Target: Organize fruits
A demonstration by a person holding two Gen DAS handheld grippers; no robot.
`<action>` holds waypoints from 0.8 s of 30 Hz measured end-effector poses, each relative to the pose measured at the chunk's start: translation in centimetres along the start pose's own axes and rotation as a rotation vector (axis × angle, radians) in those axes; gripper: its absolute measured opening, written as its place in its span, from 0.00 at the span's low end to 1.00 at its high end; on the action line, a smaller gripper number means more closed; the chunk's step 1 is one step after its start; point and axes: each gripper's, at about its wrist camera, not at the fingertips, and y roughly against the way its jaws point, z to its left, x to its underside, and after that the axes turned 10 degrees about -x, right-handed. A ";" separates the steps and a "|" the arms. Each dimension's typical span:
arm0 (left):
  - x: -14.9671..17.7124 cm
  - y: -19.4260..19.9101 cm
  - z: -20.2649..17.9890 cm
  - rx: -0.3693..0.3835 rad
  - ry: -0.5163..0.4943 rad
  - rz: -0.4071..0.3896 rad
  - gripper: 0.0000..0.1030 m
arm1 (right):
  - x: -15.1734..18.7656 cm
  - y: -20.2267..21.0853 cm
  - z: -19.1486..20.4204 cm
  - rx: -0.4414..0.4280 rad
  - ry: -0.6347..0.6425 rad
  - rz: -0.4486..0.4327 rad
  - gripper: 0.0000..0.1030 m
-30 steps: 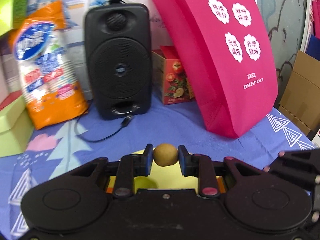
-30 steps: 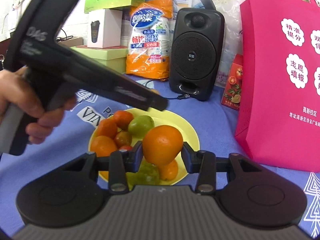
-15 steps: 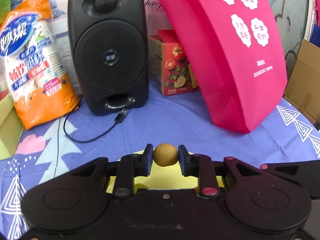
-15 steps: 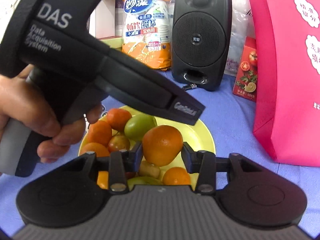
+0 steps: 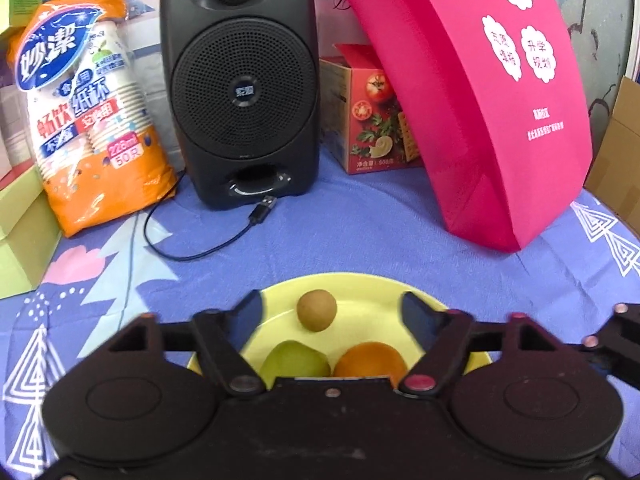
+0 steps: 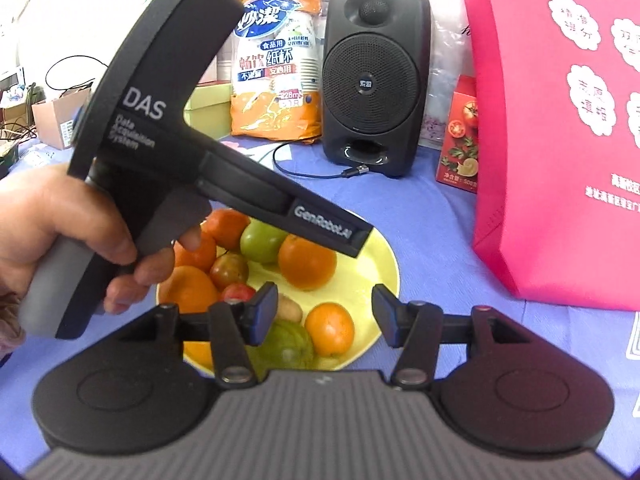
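Note:
A yellow plate (image 5: 360, 292) (image 6: 380, 264) lies on the blue cloth with several fruits on it. My left gripper (image 5: 332, 312) is open over the plate. A small brown fruit (image 5: 317, 310) lies free on the plate between its fingers, with a green fruit (image 5: 294, 360) and an orange (image 5: 370, 358) nearer the camera. My right gripper (image 6: 325, 314) is open and empty above the plate. An orange (image 6: 307, 264) lies on the plate just beyond it, beside a green apple (image 6: 262, 240), other oranges (image 6: 329, 328) and small red fruits (image 6: 229, 270). The left gripper's body (image 6: 168, 152) crosses the right wrist view.
A black speaker (image 5: 244, 80) with a loose cable (image 5: 200, 248) stands behind the plate. An orange bag of paper cups (image 5: 88, 112) is at the left, a red tomato box (image 5: 372, 120) and a pink tote bag (image 5: 488, 92) at the right. Green boxes (image 5: 20, 232) sit far left.
Both grippers opened. The left let go of the small brown fruit and the right let go of the orange; both fruits now lie on the plate. Both grippers moved closer to the plate.

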 end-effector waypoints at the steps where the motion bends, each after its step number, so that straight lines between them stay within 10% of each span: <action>1: 0.1 0.4 0.0 -0.015 0.002 -0.008 0.92 | 0.2 0.3 0.2 0.000 0.002 -0.001 0.50; 17: 2.3 14.2 0.5 -0.198 -0.031 -0.212 1.00 | 1.7 5.6 2.9 0.045 -0.002 -0.050 0.61; 21: 4.7 17.4 1.0 -0.239 0.000 -0.195 1.00 | 1.5 7.6 3.8 0.101 -0.041 -0.115 0.94; 24: 7.1 19.0 1.3 -0.278 0.027 -0.152 1.00 | 2.0 8.4 4.3 0.129 -0.109 -0.115 0.98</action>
